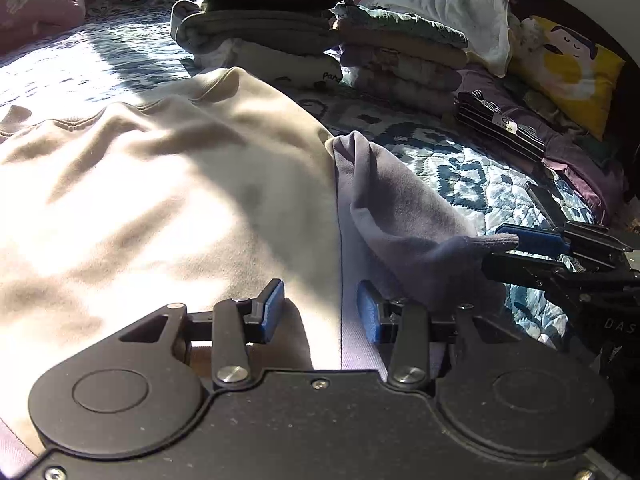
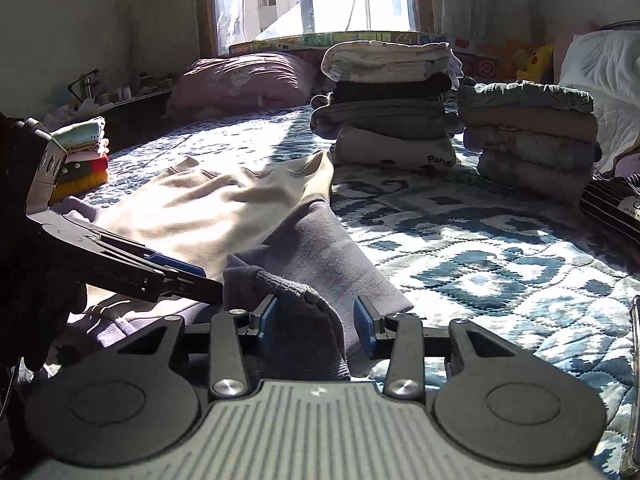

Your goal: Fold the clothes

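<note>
Two grippers worked over the bed (image 2: 460, 264), and between them lay one garment, a cream sweatshirt (image 1: 160, 200) with a grey-lilac sleeve (image 1: 400, 216) folded in along its right edge. Behind it stood two tall stacks of folded clothes: the nearer-left stack (image 2: 392, 108) of roughly five pieces, a pale one on top, and the right stack (image 2: 532, 140) of about four or five, topped by a green one. A third, smaller pile of bright things (image 2: 84, 156) sat off by the far left edge of the bed (I could not count its layers). One striped dark bundle (image 1: 500, 128) lay to the right, and there were two pillows, a mauve one (image 2: 244, 80) under the window (image 2: 316, 0) and a yellow cartoon one (image 1: 568, 64) by the headboard.

The left gripper (image 1: 320, 312) hovered low over the sweatshirt, its jaws apart, straddling the seam where cream met grey and gripping nothing. The right gripper (image 2: 316, 320) had the ribbed cuff (image 2: 304, 312) of the sleeve lying between its blue pads (image 2: 267, 322); the jaws stood apart around the bunched cloth, the left pad against it, the right pad clear. The cuff was lifted slightly off the quilt, the sleeve trailing back to the shoulder.
</note>
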